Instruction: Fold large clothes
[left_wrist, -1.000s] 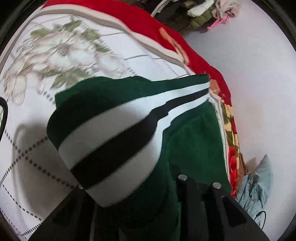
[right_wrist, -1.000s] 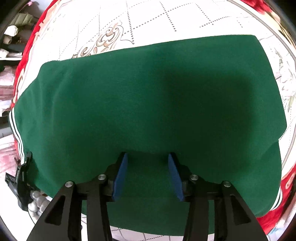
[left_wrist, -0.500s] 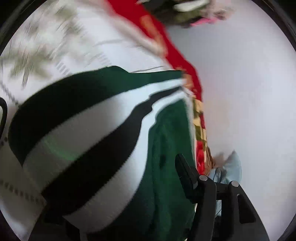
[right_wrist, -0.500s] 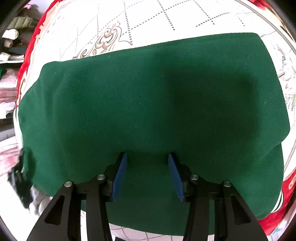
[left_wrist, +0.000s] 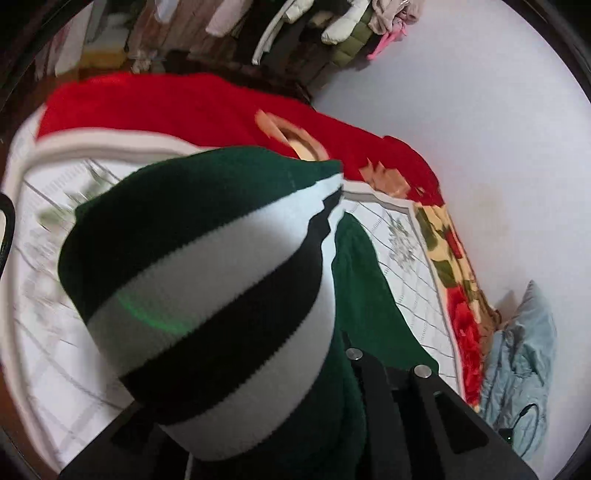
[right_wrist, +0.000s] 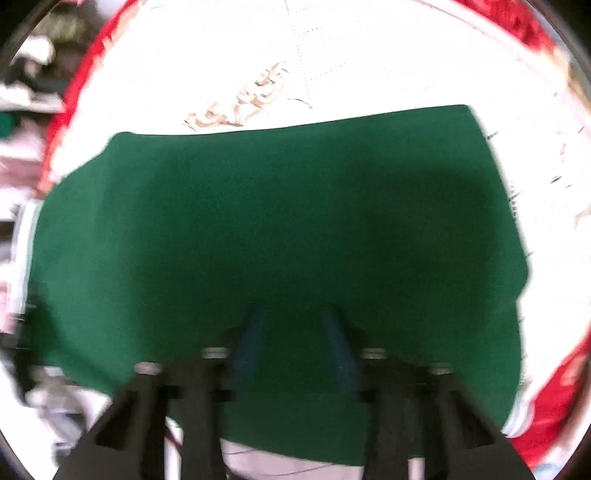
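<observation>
A dark green garment (right_wrist: 280, 229) lies spread on a white quilted bedspread (right_wrist: 332, 55). My right gripper (right_wrist: 293, 332) hovers over its near edge with the blue fingers (right_wrist: 247, 343) apart and nothing between them; the view is blurred. In the left wrist view the garment's striped green, white and black cuff (left_wrist: 207, 295) hangs lifted in front of the camera and hides my left gripper (left_wrist: 295, 387). Only the right finger (left_wrist: 373, 376) shows beside the cloth. More green cloth (left_wrist: 369, 295) trails down to the bed.
The bedspread has a red floral border (left_wrist: 221, 107) and lies beside a white wall (left_wrist: 480, 110). Clothes hang on a rack (left_wrist: 295, 29) at the far end. A light blue garment (left_wrist: 521, 369) lies between bed and wall.
My left gripper has lifted and tilted up with the striped cuff, so the far rack shows. My right gripper has pulled back and up over the green cloth, jaws still apart.
</observation>
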